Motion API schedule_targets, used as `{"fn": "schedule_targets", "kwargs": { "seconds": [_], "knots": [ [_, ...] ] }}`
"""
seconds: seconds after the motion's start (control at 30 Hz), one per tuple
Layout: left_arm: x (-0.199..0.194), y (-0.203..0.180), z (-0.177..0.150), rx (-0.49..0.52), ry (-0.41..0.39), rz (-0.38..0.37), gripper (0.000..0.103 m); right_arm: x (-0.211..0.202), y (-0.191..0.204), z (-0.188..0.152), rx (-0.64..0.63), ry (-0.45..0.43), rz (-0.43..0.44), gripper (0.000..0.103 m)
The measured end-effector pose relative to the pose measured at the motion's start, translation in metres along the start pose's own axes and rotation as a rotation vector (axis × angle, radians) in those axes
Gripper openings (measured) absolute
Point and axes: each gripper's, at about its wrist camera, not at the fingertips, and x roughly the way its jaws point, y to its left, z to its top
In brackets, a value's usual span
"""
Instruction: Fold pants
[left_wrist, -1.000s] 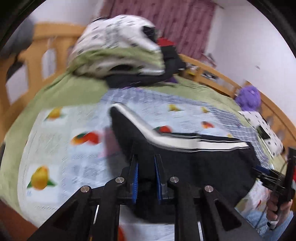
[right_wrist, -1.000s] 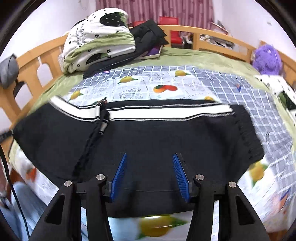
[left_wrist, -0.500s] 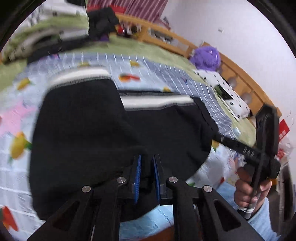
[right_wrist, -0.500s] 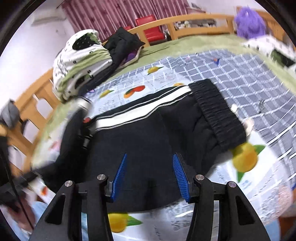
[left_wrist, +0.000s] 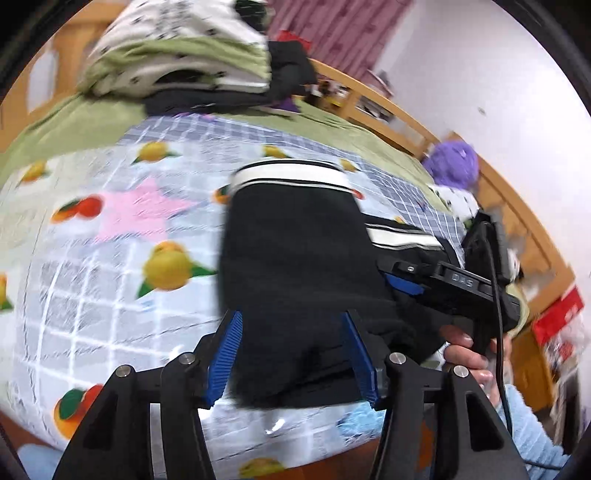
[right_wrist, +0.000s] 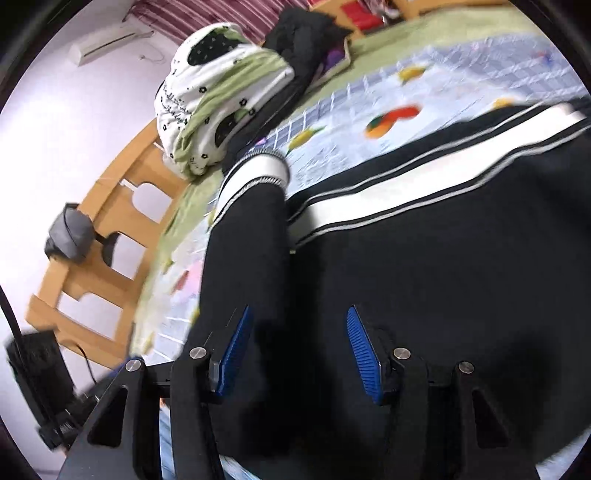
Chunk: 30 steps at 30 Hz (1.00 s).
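Resting place: black pants (left_wrist: 295, 254) are laid folded on the fruit-print bed (left_wrist: 110, 258), frame centre.
Left tongs (left_wrist: 291, 354): held apart over the fold.
Right tongs (right_wrist: 299, 350): held apart, low above the fabric.
Room: bedding pile (right_wrist: 221, 99) upper left.

Black pants (left_wrist: 295, 258) — white-striped; fruit-print checked sheet (left_wrist: 110, 258); blue pads (right_wrist: 234, 350).
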Motion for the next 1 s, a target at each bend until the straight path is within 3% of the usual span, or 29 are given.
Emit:
{"fn": "schedule_targets", "kwargs": {
  "seconds": [0.03,0.07,0.1,0.17,0.27,0.43,0.53,0.6,0.8,1.0],
  "knots": [
    [0.001,0.007,0.000,-0.018,0.005,0.002,0.054,0.013,0.003,0.003,0.005,0.030,0.002,0.053],
    [0.002,0.014,0.001,-0.039,0.011,0.009,0.054,0.023,0.005,0.005,0.005,0.052,-0.008,0.041],
    [0.001,0.022,0.001,-0.054,0.014,0.020,0.054,0.032,0.009,0.006,-0.001,0.076,-0.027,0.010],
    [0.002,0.032,0.002,-0.068,0.019,0.036,0.054,0.034,0.026,0.011,-0.065,0.099,-0.015,0.010],
    [0.006,0.036,0.006,-0.083,0.026,0.045,0.054,-0.005,0.060,0.024,-0.210,-0.003,-0.004,0.009],
    [0.024,-0.001,0.012,-0.004,0.037,0.036,0.054,-0.049,0.076,0.050,-0.323,-0.022,-0.074,0.009],
    [0.032,-0.026,0.015,0.055,0.020,0.068,0.054,-0.068,0.052,0.060,-0.329,-0.017,-0.120,0.009],
    [0.034,-0.043,0.019,0.066,-0.033,0.102,0.054,-0.081,0.035,0.067,-0.321,-0.032,-0.139,0.009],
    [0.053,-0.082,0.028,0.111,-0.035,0.068,0.054,-0.127,-0.026,0.084,-0.228,-0.077,-0.148,0.009],
    [0.081,-0.113,0.024,0.135,0.003,0.026,0.054,-0.164,-0.091,0.084,-0.174,-0.133,-0.235,0.009]
  ]
}}
